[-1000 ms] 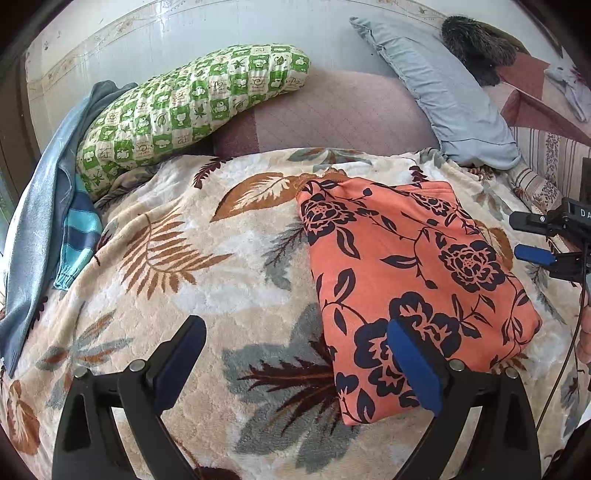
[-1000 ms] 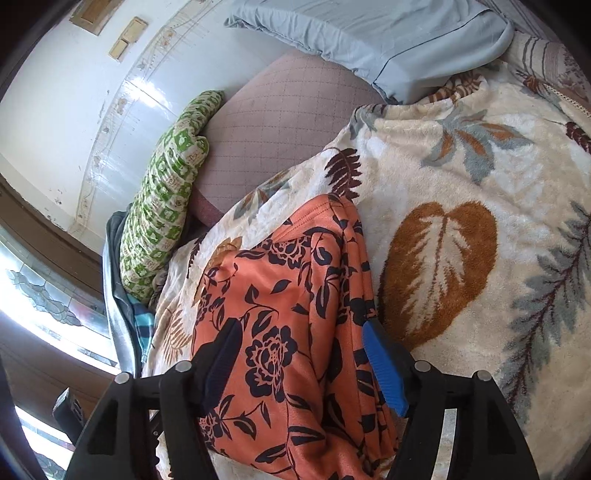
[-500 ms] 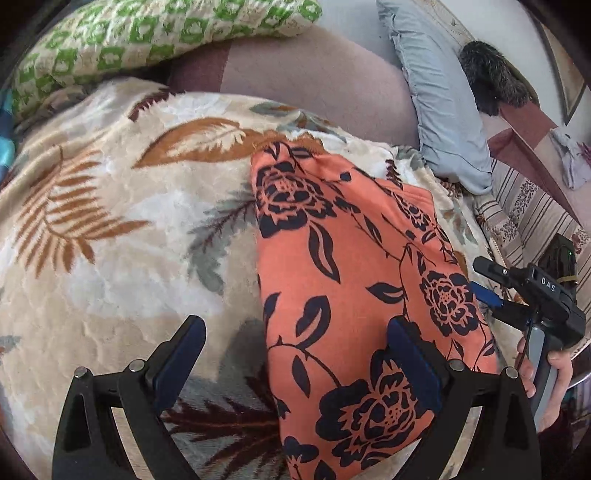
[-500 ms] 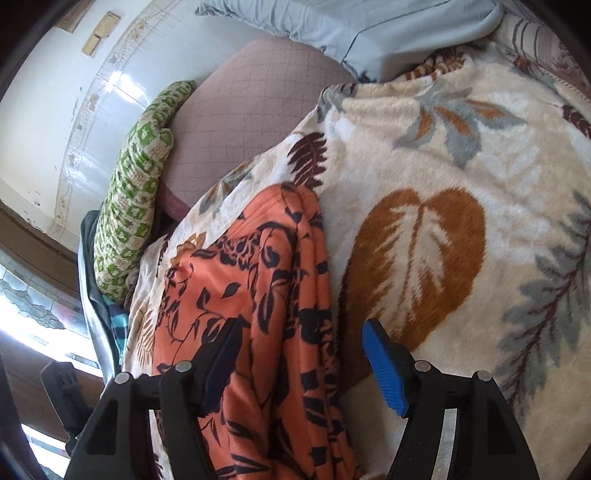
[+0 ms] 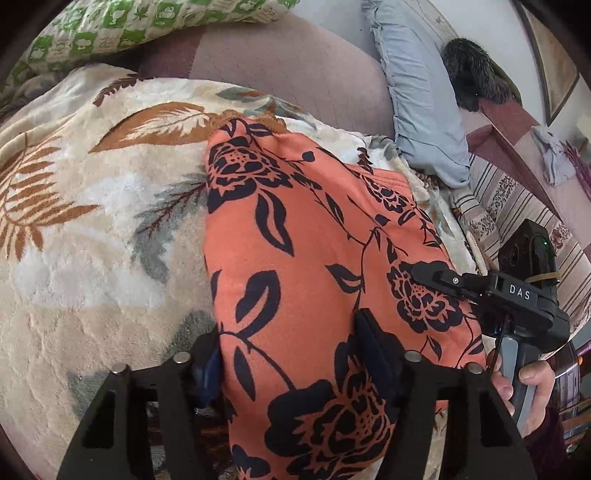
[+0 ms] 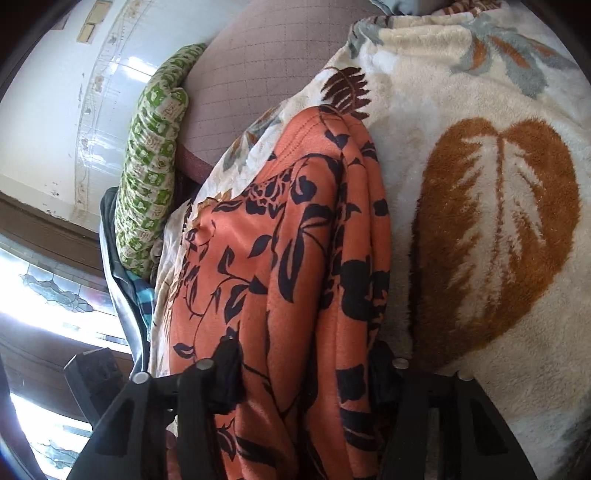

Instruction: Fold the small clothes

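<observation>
An orange garment (image 5: 295, 240) with a black flower print lies folded on a cream leaf-patterned blanket (image 5: 92, 229). My left gripper (image 5: 290, 354) has come down over the garment's near left edge. Its jaws are closing, the cloth bulges up between them and both pads press into it. In the right wrist view the garment (image 6: 288, 229) shows its stacked folded layers along the right side. My right gripper (image 6: 306, 365) straddles that near edge. Its jaws are closing too, with the layers bunched between the pads. The left wrist view shows one right gripper finger (image 5: 439, 278) resting on the cloth, held by a hand (image 5: 532, 376).
A green-and-white checked pillow (image 5: 147, 26) and a mauve cushion (image 5: 295, 62) lie behind the blanket. A grey-blue pillow (image 5: 417, 92) leans at the back right, beside a striped cover (image 5: 517, 206). A bright window (image 6: 37, 295) is at the left of the right wrist view.
Both grippers have sunk onto the garment's near edge. Their jaws went from wide apart to narrowed on the cloth, which now bulges between them.
</observation>
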Tool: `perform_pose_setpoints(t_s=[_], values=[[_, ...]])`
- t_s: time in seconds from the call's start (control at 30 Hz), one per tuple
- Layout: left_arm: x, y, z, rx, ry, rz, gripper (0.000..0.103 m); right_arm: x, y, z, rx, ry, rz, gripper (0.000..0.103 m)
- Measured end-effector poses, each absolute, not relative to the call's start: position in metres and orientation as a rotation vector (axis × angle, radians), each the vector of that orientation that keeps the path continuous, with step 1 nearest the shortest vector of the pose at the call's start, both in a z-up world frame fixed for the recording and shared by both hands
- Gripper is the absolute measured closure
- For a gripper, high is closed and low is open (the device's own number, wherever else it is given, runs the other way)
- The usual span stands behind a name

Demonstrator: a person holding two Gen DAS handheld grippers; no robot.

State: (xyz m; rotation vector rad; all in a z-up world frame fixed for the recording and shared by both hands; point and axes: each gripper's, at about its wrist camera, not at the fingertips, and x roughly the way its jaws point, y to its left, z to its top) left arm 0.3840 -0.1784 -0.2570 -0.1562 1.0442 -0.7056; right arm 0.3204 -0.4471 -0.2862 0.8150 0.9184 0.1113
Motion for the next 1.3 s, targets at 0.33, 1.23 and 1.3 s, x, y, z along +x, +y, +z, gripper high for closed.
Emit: perform_pose_setpoints(t_s=[0.33, 1.23, 1.3], values=[[0.372, -0.155, -0.198, -0.111, 0.879, -0.71, 0.061, 0.31, -0.389, -0.219, 0.535, 0.748, 0.138, 0.061], [0.364, -0.098, -0.218, 0.086, 0.973, -0.34, 0.044, 0.335, -0.344, -0.244, 0.493, 0.935, 0.1, 0.044], [0.347, -0.095, -0.203, 0.128, 0.911, -0.309, 0.042, 0.322, -0.345, -0.227, 0.456, 0.882, 0.082, 0.044]])
